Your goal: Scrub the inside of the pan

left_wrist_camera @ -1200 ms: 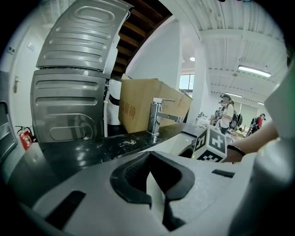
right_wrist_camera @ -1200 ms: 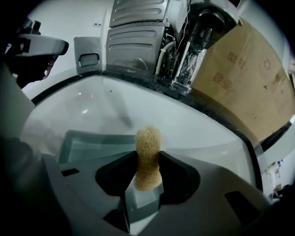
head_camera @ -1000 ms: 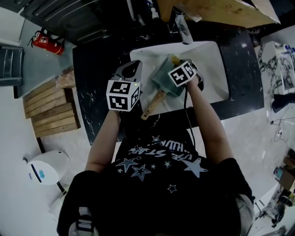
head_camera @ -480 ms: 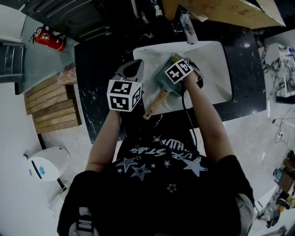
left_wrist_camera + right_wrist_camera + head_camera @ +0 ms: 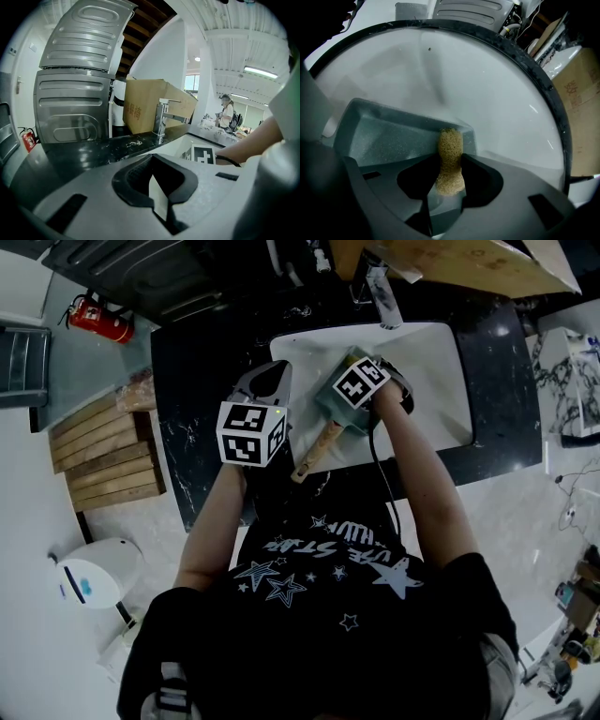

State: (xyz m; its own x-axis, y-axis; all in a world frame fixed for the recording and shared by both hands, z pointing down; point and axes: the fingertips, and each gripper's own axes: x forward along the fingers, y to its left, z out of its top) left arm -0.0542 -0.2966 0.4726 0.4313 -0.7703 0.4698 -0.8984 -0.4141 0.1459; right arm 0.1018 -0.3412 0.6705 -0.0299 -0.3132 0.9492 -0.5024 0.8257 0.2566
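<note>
A square grey-green pan with a wooden handle lies in the white sink. My right gripper reaches down into it, its marker cube covering most of the pan. In the right gripper view, that gripper is shut on a yellow sponge. The sponge presses against the far wall of the pan. My left gripper hovers over the counter at the sink's left edge, apart from the handle. Its jaws stand together with nothing between them.
A chrome faucet stands behind the sink on the black counter. A cardboard box sits behind it. Wooden planks and a red fire extinguisher lie on the floor at left.
The right gripper's cube has turned and shifted a little over the pan, with the sponge still held. The left gripper has stayed where it was.
</note>
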